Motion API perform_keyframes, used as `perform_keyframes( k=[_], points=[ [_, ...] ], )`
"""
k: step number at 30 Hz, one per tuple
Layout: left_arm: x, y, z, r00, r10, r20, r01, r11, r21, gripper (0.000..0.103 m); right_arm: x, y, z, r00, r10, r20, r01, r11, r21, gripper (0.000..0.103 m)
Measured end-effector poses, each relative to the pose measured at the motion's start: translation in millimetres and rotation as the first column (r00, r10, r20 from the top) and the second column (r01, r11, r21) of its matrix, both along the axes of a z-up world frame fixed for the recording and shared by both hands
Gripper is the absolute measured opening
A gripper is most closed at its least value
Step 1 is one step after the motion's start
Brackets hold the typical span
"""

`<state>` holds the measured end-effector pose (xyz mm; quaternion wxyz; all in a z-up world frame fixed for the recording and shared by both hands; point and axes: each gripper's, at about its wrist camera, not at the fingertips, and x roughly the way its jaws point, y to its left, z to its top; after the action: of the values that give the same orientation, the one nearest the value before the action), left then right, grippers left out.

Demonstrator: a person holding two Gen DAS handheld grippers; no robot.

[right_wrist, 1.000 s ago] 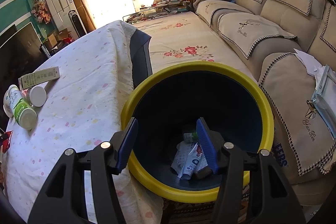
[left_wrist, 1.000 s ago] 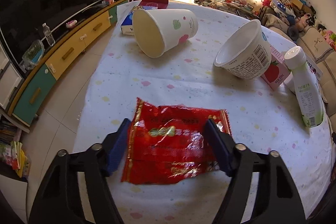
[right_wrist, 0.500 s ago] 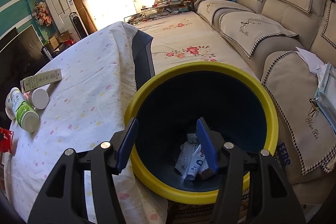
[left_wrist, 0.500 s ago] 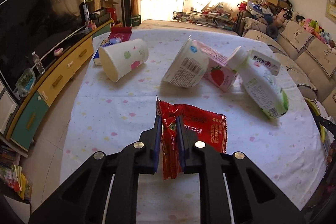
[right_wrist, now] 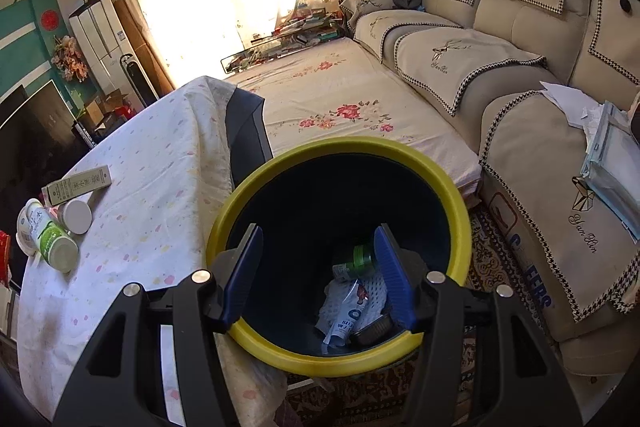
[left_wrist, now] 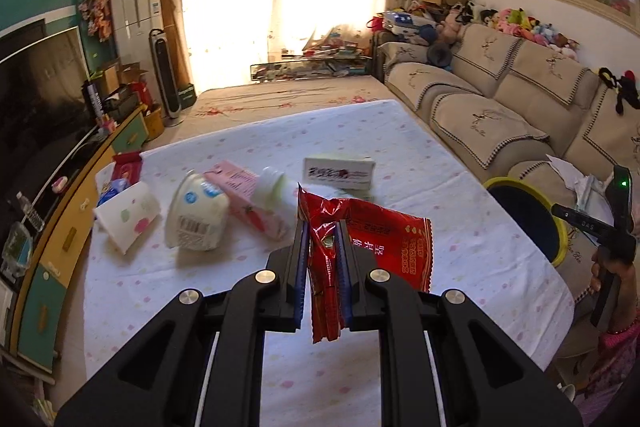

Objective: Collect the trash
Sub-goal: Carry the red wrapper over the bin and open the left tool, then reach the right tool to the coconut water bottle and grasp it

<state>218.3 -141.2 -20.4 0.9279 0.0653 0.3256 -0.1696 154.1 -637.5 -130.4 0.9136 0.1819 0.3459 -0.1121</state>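
Currently, reading left to right across the table (left_wrist: 460, 187): near its left edge lie a tipped paper cup (left_wrist: 128, 217), a white tub (left_wrist: 198, 217), a pink carton (left_wrist: 248, 203), a white bottle (left_wrist: 276, 193) and a small box (left_wrist: 340, 173), all on the spotted cloth. Left gripper (left_wrist: 323, 263) has its jaws narrow, clamped on the red snack wrapper (left_wrist: 376, 247), which hangs clear above the cloth. Beyond the table's right edge stands the yellow-rimmed bin (right_wrist: 340, 359) holding trash, with the right gripper (right_wrist: 318, 279) poised over its mouth, jaws apart, nothing between them.
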Motion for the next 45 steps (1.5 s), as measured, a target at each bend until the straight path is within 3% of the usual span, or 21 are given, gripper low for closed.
perform_keyframes(
  k=[6,13,20,25,29,33,38,45],
  points=[
    [16.6,-86.5,-4.4,0.984,-0.178,-0.026,0.178,0.984,-0.005,0.014,-21.3,-18.1,11.0,0.998,-0.044,0.037,0.045,0.999,-0.009,0.056],
    [30.4,-201.6,-14.9,0.934,-0.352,-0.057,0.353,0.936,0.004,0.014,-43.0,-52.8,6.9,0.992,-0.121,0.04,0.121,0.993,0.017,0.056],
    [48.0,-305.2,-42.8,0.89,-0.443,-0.111,0.448,0.893,0.032,0.015,-63.3,-80.5,6.0,0.983,-0.173,0.066,0.17,0.984,0.046,0.06],
    [63.8,-353.9,-72.9,0.883,-0.441,-0.164,0.455,0.888,0.065,0.025,-71.7,-98.1,8.2,0.976,-0.196,0.098,0.189,0.979,0.072,0.064],
    [69.2,-356.7,-88.6,0.892,-0.408,-0.192,0.43,0.899,0.085,0.052,-63.3,-103.2,10.0,0.978,-0.172,0.121,0.162,0.983,0.087,0.065],
    [61.4,-338.5,-85.4,0.911,-0.368,-0.183,0.389,0.916,0.093,0.058,-40.8,-106.0,12.1,0.985,-0.123,0.123,0.112,0.989,0.093,0.067],
    [46.5,-285.9,-63.2,0.947,-0.282,-0.155,0.288,0.957,0.017,0.065,-12.6,-101.2,20.1,0.994,-0.045,0.098,0.038,0.996,0.077,0.067],
    [23.7,-196.1,-36.3,0.992,-0.084,-0.089,0.081,0.996,-0.035,0.074,29.0,-68.5,28.0,0.992,0.112,0.053,-0.115,0.992,0.051,0.067]
  ],
)
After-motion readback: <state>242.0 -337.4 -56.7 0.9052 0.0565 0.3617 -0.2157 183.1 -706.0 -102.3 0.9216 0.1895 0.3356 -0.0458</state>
